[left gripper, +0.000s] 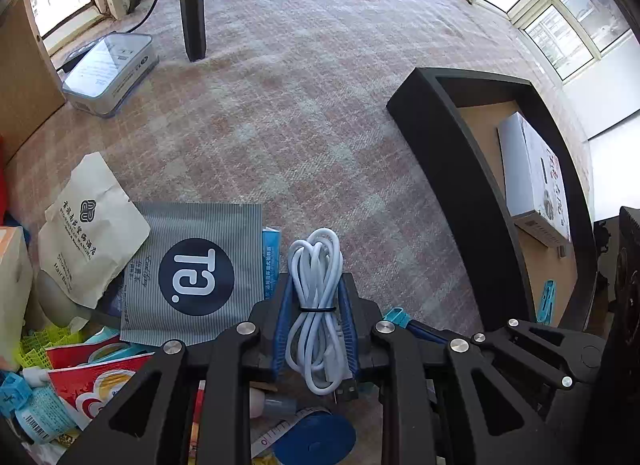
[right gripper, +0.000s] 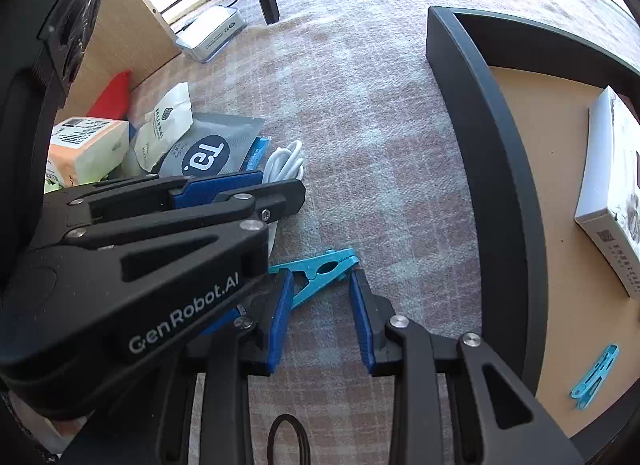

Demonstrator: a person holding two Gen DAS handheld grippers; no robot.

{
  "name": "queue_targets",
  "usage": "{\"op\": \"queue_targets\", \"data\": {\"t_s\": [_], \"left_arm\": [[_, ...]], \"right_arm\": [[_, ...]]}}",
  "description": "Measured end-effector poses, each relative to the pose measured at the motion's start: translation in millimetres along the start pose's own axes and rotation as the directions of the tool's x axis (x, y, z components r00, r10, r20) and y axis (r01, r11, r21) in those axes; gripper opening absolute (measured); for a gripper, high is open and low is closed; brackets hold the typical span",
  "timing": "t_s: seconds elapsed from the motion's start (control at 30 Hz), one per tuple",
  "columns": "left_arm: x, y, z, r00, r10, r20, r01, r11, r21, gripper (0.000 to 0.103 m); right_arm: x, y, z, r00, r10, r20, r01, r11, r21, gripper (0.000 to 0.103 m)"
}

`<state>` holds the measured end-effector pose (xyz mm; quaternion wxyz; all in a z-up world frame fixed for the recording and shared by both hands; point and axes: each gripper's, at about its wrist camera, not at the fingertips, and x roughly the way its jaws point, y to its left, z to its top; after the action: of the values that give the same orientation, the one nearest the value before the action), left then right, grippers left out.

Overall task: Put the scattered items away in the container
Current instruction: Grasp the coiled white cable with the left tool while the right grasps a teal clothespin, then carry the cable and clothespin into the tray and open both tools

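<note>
Left gripper closed, seemingly snugly, around coiled white cable on carpet, black tray well right.

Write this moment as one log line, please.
left gripper: shut on white cable | right gripper: open around blue clip

The carpet is looking like rough woven cloth, matt and chequered. The coiled cable is showing smooth, glossy white plastic. The striped sachet is lying flat with a dull foil sheen, the bag beside it creased matt paper. The clip is gleaming as smooth turquoise plastic. The container is showing matt black walls and a cardboard-brown floor.
</note>
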<state>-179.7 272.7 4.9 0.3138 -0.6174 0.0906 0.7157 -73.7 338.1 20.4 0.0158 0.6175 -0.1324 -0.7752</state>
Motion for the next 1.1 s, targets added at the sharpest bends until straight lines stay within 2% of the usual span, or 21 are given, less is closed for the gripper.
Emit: {"op": "queue_targets", "data": {"t_s": [0.1, 0.2, 0.23, 0.43, 0.6, 0.63, 0.67, 0.77, 0.9, 1.1], "left_arm": [[-2.3, 5.9, -2.9, 1.000, -0.018, 0.001, 0.018, 1.000, -0.016, 0.021], [-5.3, 11.7, -7.4, 0.999, -0.036, 0.005, 0.036, 0.999, -0.031, 0.021], [-6.7, 12.4, -8.4, 0.999, -0.039, 0.006, 0.039, 0.999, -0.035, 0.021], [-21.9, 12.9, -13.8, 0.998, -0.050, 0.036, 0.051, 0.998, -0.043, 0.021], [-40.6, 4.6, -18.9, 0.996, -0.058, 0.072, 0.060, 0.998, -0.034, 0.020], [-43.6, 0.6, -17.4, 0.995, -0.059, 0.081, 0.062, 0.998, -0.030, 0.019], [-45.7, -4.0, -17.0, 0.994, -0.061, 0.088, 0.064, 0.998, -0.027, 0.011], [-53.7, -7.2, -19.3, 0.992, -0.068, 0.111, 0.071, 0.997, -0.024, 0.011], [-50.1, -12.3, -15.5, 0.990, -0.060, 0.126, 0.064, 0.998, -0.025, 0.011], [-63.7, -31.3, -18.9, 0.983, -0.098, 0.153, 0.099, 0.995, 0.004, 0.011]], "right_arm": [[0.5, -1.6, 1.0, 1.000, 0.014, -0.008, -0.014, 1.000, -0.006, 0.024], [-0.7, -7.4, -1.2, 0.998, 0.060, -0.021, -0.060, 0.998, 0.006, 0.010], [-1.5, -9.1, -2.2, 0.997, 0.068, -0.022, -0.068, 0.998, 0.007, 0.008], [-9.9, -17.2, -9.5, 0.997, 0.083, -0.009, -0.082, 0.997, 0.009, 0.008], [-30.3, -22.3, -9.7, 0.994, 0.101, 0.037, -0.101, 0.995, 0.005, 0.008], [-36.3, -23.4, -10.0, 0.993, 0.103, 0.051, -0.103, 0.995, 0.004, 0.008], [-42.5, -25.7, -10.8, 0.993, 0.104, 0.063, -0.105, 0.994, 0.006, 0.008], [-55.5, -28.5, -9.4, 0.989, 0.112, 0.099, -0.114, 0.993, 0.023, 0.008], [-79.0, -46.6, -14.1, 0.985, 0.102, 0.139, -0.109, 0.993, 0.038, 0.008], [-113.7, -83.8, -23.5, 0.976, 0.054, 0.212, -0.074, 0.994, 0.086, 0.007]]}}
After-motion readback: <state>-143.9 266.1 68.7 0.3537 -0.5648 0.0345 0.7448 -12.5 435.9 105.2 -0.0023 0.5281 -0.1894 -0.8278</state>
